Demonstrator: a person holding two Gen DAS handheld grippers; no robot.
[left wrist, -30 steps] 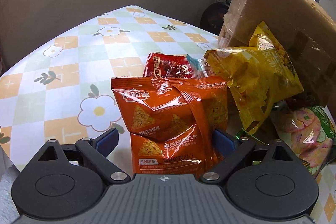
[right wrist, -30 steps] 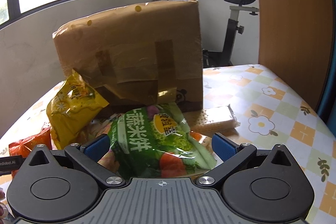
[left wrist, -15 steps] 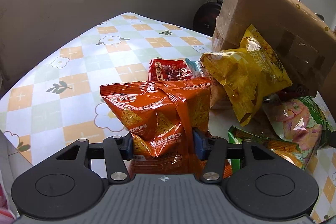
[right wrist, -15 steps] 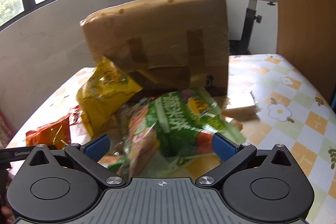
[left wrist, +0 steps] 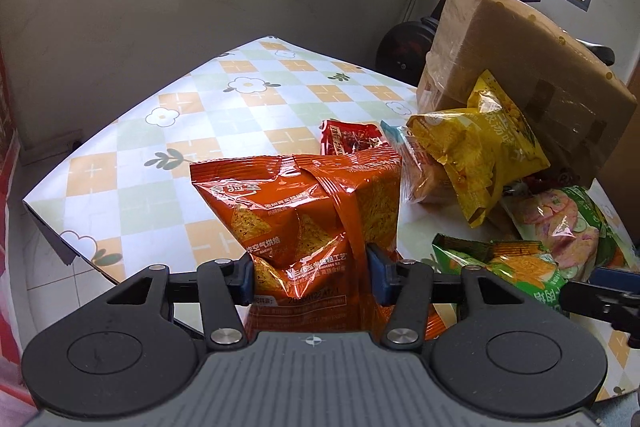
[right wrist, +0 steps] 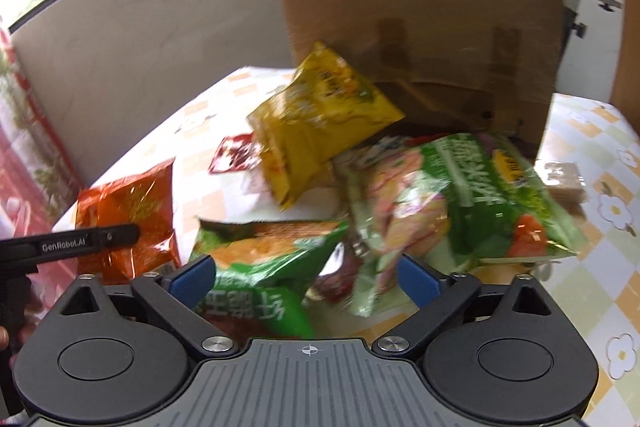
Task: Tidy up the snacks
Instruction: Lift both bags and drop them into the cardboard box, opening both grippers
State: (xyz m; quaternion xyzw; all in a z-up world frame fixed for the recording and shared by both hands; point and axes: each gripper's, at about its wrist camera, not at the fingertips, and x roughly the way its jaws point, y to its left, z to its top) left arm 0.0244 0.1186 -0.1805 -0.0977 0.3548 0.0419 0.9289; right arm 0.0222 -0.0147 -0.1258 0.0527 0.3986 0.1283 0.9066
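**Orange chip bag clamped, green bag next**

Left tool [left wrist: 310, 277] clamped on crinkly orange foil chip bag [left wrist: 304, 203], raised above checked floral worktop [left wrist: 192, 131]. Light, puffy, slippery film; safest pinched low across the gathered body, gently, since chips crush. Right tool [right wrist: 304, 277] closing, pads not yet pressing, around small green foil snack bag [right wrist: 260, 267] lying in the pile before brown taped cardboard box [right wrist: 420, 39].

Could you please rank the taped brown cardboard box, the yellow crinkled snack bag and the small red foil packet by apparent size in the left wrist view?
1. Taped brown cardboard box, though partly hidden.
2. Yellow crinkled snack bag.
3. Small red foil packet, partly hidden behind the held orange chip bag.
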